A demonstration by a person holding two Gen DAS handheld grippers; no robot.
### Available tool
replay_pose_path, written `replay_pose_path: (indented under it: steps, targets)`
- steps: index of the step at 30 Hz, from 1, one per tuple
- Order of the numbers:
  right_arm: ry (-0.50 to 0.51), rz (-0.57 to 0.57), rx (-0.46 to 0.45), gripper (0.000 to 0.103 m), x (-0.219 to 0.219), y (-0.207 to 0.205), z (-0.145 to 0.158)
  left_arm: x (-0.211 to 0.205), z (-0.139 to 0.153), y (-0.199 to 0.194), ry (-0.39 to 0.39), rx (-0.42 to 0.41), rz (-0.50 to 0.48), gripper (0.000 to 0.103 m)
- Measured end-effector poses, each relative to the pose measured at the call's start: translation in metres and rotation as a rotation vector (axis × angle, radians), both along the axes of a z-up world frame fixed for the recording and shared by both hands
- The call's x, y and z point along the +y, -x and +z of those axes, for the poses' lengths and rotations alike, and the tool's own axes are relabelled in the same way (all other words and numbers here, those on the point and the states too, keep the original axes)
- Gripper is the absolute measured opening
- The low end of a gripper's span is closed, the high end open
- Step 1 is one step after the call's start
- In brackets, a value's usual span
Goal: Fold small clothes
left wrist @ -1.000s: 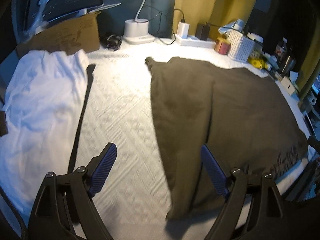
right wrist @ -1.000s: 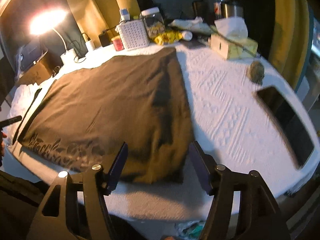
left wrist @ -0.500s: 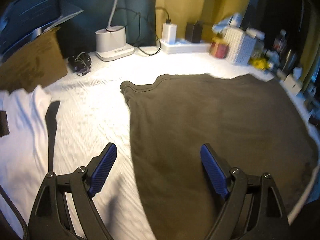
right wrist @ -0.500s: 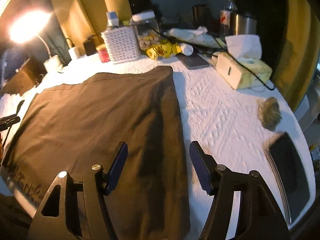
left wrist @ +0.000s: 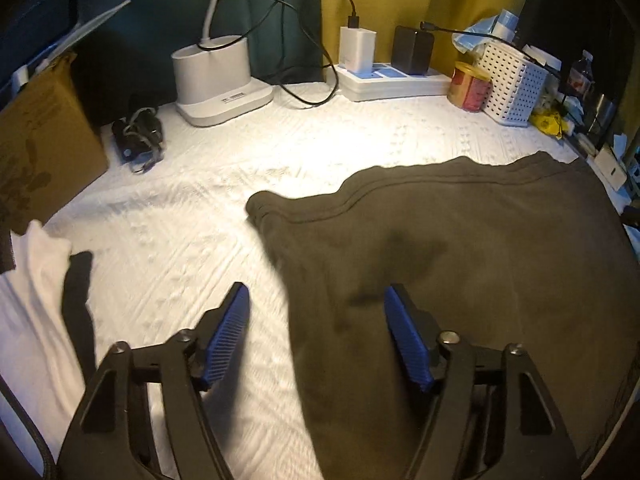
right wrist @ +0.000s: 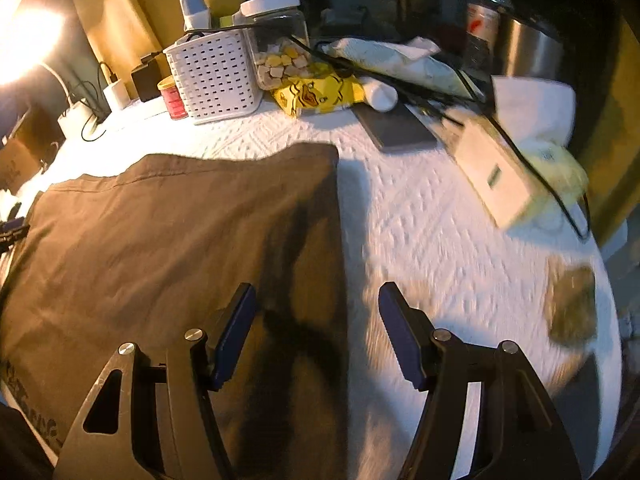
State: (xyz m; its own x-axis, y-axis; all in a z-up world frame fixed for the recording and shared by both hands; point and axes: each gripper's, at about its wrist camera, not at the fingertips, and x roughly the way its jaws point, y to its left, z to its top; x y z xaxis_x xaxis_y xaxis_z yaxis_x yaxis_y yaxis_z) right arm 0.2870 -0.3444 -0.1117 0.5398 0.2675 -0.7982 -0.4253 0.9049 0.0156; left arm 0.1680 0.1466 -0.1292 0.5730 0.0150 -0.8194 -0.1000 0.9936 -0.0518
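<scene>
Both grippers have travelled toward the far end of the brown garment since a second ago; its far hem and corners now sit mid-frame where the near printed end did before. Left gripper [left wrist: 316, 336]: jaws closing, still apart, nothing pressed between the blue pads [left wrist: 228, 336]. It hovers over the garment's left edge, so the left finger is over bare white quilted cover [left wrist: 172, 248] and the right finger over cloth. Right gripper [right wrist: 316, 336]: jaws wide apart, nothing held. It straddles the garment's right edge, left finger over cloth, right finger over white cover.

Brown garment [left wrist: 460, 280] lies flat, spread across the cover. Far-left corner is slightly bunched, ahead of the left gripper. Far-right corner is ahead of the right gripper; the right edge runs straight back toward the jaws. Printed lettering shows at the near left rim in the right wrist view.

Open room: a bare strip of cover beyond the far hem, a wide bare patch left of the garment, another to its right.

Edges of that room: left, white cloth [left wrist: 32, 300] with a dark strap [left wrist: 78, 300] beside it, and a cardboard box [left wrist: 40, 140]. Far side, lamp base [left wrist: 218, 80], power strip [left wrist: 396, 80] with chargers, red tin [left wrist: 470, 86], white perforated basket [left wrist: 512, 84]. Right side, yellow packet [right wrist: 316, 90], dark flat slab [right wrist: 396, 128], tissue box [right wrist: 516, 164] blurred, a small brownish lump [right wrist: 572, 304] near the table edge.
</scene>
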Motion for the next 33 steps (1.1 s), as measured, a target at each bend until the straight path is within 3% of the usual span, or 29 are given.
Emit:
replay_pose_path:
  steps: [2, 4, 5, 7, 8, 10, 11, 12, 17, 25, 33]
  targets:
    - [-0.056, -0.005, 0.016, 0.067, 0.000, -0.019, -0.001, 0.001, 0.000, -0.005, 0.022, -0.014, -0.007, 0.055]
    - [-0.085, -0.007, 0.029, 0.062, 0.003, -0.038, -0.003, 0.001, 0.001, -0.010, 0.058, -0.019, -0.035, 0.030]
    - [-0.091, 0.000, 0.036, 0.053, 0.006, -0.045, -0.004, 0.000, 0.002, -0.012, 0.067, -0.020, -0.044, 0.026]
    - [-0.117, 0.029, 0.064, 0.051, 0.014, -0.059, -0.010, -0.005, 0.003, -0.016, 0.060, -0.023, -0.064, 0.012]
    - [-0.136, 0.041, 0.068, 0.051, 0.017, -0.064, -0.013, -0.006, 0.004, -0.017, 0.054, -0.025, -0.065, 0.011]
    - [-0.134, 0.049, 0.051, 0.040, 0.023, -0.068, -0.014, -0.007, 0.006, -0.019, 0.037, -0.036, -0.060, 0.003]
    - [-0.126, 0.059, 0.051, 0.019, 0.027, -0.069, -0.014, -0.006, 0.010, -0.019, 0.018, -0.051, -0.041, 0.002]
    - [-0.116, 0.064, 0.052, 0.004, 0.030, -0.070, -0.016, -0.003, 0.013, -0.018, -0.002, -0.063, -0.019, 0.002]
    - [-0.118, 0.044, -0.031, 0.004, 0.028, -0.067, -0.012, 0.018, 0.027, -0.016, -0.015, -0.114, 0.055, 0.002]
    - [-0.099, 0.001, -0.115, 0.004, 0.014, -0.070, 0.003, 0.016, 0.036, -0.020, -0.016, -0.153, 0.056, 0.002]
    - [-0.041, -0.012, -0.070, 0.004, 0.024, -0.073, -0.016, 0.012, 0.011, -0.036, -0.047, -0.056, 0.063, 0.002]
